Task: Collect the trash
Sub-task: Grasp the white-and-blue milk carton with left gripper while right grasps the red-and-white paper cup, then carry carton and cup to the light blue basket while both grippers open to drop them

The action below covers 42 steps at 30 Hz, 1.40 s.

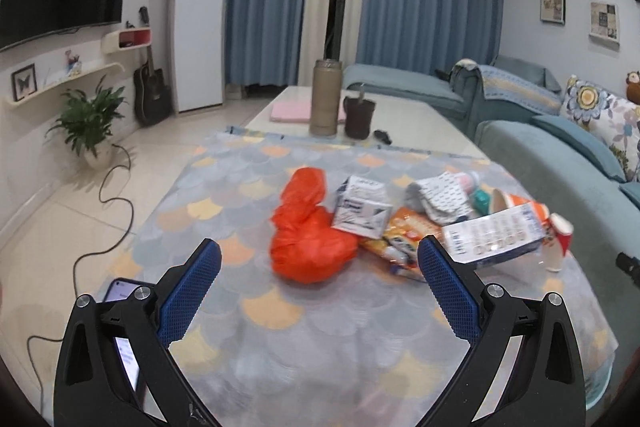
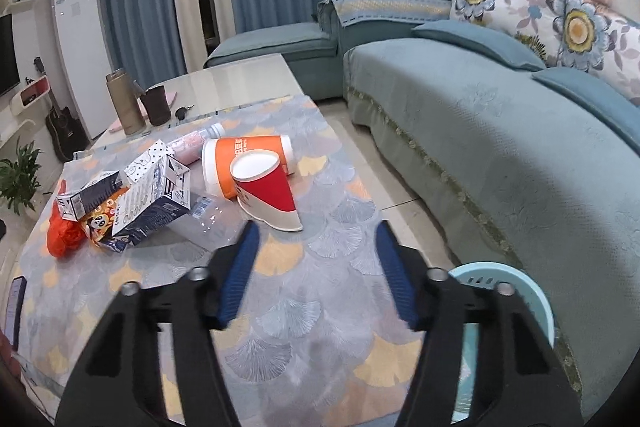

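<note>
Trash lies in a heap on the patterned tablecloth (image 1: 280,327). An orange plastic bag (image 1: 308,227) lies just ahead of my open, empty left gripper (image 1: 318,255). Behind it are a small white carton (image 1: 362,207), a snack wrapper (image 1: 404,239) and a long blue-white carton (image 1: 496,235). In the right wrist view a red paper cup (image 2: 266,193) lies on its side just beyond my open, empty right gripper (image 2: 316,235). An orange cup (image 2: 248,163) and the blue-white carton (image 2: 154,199) lie behind it.
A light blue bin (image 2: 516,287) stands on the floor between table and teal sofa (image 2: 500,131), beside my right gripper. A phone (image 1: 124,331) lies at the table's near left edge. A thermos (image 1: 326,97) and dark cup (image 1: 360,117) stand farther back.
</note>
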Motion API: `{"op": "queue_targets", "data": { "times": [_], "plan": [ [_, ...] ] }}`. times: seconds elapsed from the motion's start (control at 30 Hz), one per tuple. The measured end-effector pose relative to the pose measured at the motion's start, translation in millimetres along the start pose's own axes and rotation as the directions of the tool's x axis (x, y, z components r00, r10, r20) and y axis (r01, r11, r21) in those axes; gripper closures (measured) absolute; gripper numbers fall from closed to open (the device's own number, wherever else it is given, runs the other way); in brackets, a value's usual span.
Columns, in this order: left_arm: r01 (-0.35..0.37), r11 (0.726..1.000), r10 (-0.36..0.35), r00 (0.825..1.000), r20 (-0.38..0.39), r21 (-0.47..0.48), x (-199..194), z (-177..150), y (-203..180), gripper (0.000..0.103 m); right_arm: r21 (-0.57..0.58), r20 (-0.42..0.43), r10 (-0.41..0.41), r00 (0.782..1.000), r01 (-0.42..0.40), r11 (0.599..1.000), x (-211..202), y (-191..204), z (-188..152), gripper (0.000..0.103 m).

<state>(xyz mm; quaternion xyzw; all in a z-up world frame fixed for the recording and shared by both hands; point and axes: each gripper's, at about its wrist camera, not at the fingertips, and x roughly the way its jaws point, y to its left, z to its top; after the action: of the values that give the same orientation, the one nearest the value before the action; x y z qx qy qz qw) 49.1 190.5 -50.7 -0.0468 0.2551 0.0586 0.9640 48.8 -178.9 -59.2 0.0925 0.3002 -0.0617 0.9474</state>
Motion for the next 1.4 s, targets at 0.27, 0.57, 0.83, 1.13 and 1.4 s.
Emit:
{"op": "queue_targets", "data": {
  "times": [0.27,0.57,0.83,1.13,1.4],
  "plan": [
    [0.090,0.994,-0.086,0.995,-0.054,0.065,48.9,28.6,-20.6,0.008,-0.051,-0.013,0.026,1.000,-0.026,0.998,25.3,13.4,16.6,0.073],
    [0.098,0.984,-0.064,0.975,-0.214,0.152,135.8,50.5,-47.4,0.008,-0.115,-0.091,0.091,0.992,-0.102,0.988,83.9,16.5,33.6,0.050],
    [0.114,0.979,-0.044,0.928,-0.369,0.170,188.3,42.2,-52.3,0.013,-0.121,-0.138,0.153,0.979,-0.170,0.978,125.9,30.1,36.4,0.044],
    [0.119,0.979,-0.037,0.901,-0.433,0.164,208.7,34.9,-54.5,0.046,-0.093,-0.161,0.193,0.968,-0.209,0.973,142.3,35.8,38.8,0.041],
    [0.158,0.982,-0.118,0.940,-0.320,0.102,169.8,48.7,-47.7,0.046,-0.043,-0.171,0.231,0.958,-0.242,0.969,136.0,25.7,40.1,0.065]
  ]
}}
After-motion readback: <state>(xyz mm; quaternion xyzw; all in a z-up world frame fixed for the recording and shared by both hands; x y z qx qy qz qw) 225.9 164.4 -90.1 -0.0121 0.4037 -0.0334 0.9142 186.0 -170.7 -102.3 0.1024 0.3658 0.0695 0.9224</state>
